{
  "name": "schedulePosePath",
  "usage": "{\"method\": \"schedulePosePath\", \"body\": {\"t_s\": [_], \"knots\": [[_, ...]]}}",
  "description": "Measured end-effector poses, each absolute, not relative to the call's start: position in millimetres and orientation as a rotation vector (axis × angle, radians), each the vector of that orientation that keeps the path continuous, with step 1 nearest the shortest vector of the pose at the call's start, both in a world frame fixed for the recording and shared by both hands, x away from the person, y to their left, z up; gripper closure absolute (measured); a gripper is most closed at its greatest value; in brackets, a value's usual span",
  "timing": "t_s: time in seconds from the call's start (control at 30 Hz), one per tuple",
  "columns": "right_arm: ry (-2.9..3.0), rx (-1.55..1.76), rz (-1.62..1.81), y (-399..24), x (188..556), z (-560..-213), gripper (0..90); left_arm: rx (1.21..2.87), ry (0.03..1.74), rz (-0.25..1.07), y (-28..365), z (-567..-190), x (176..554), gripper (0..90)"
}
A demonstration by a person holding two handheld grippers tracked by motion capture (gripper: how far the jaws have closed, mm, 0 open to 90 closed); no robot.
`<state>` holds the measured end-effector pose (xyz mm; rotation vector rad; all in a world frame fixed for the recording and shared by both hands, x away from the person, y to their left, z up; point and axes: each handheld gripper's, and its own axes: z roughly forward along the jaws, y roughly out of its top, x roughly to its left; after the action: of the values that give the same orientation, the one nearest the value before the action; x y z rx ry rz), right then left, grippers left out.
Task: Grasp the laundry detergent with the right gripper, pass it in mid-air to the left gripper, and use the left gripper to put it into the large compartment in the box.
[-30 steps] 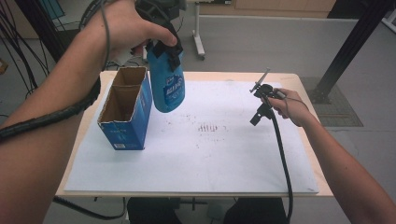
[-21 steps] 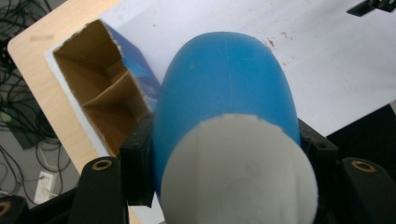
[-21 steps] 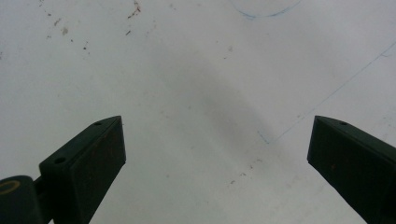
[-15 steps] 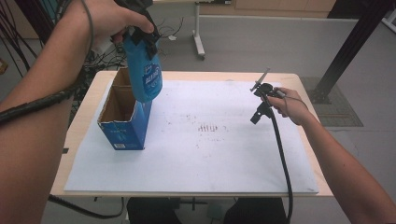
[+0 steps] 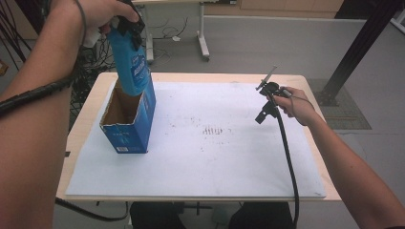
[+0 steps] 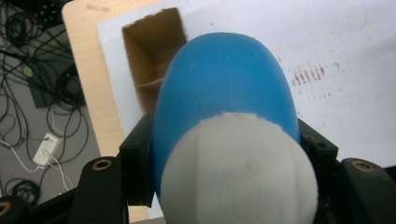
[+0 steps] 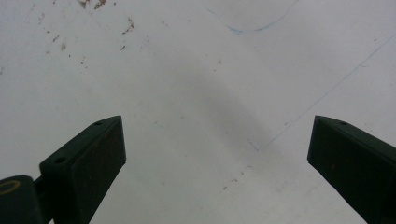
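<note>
Your left gripper [image 5: 125, 24] clamps the blue bottle [image 5: 131, 64] near its white cap | open cardboard box [image 5: 128, 119] sits just below it | your right gripper [image 5: 265, 102] hangs wide open, empty, over the table [image 5: 229, 167]

White sheet [image 5: 200, 157] covers most of wooden table [image 5: 315, 83], wood edge showing at back and sides. Dark smudge marks [image 5: 212, 130] near sheet's middle. Faint blue pen lines [image 7: 322, 93] on sheet in right gripper view. Grey floor behind table, tangle of black cables [image 5: 93, 62] at back left, white desk leg [image 5: 203, 33] beyond, black post [image 5: 356, 52] at right.
</note>
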<state>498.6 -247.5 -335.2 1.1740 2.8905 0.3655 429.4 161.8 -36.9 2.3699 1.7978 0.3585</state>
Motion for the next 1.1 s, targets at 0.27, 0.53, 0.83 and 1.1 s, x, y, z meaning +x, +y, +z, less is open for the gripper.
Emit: {"method": "schedulePosePath", "body": {"t_s": [0.27, 0.53, 0.83, 1.1], "knots": [[2.884, 1.174, 0.352, -249, 499, -334, 4.2, 2.307, 1.899, 0.376, 180, -50, 435, 37.8], [2.88, 1.181, 0.357, -251, 499, -334, 4.2, 2.293, 1.943, 0.393, 187, -61, 437, 37.8], [2.885, 1.177, 0.365, -251, 498, -334, 4.2, 2.264, 1.984, 0.378, 196, -79, 440, 37.8], [2.887, 1.175, 0.377, -250, 498, -334, 4.2, 2.257, 2.006, 0.343, 203, -101, 444, 37.8]]}}
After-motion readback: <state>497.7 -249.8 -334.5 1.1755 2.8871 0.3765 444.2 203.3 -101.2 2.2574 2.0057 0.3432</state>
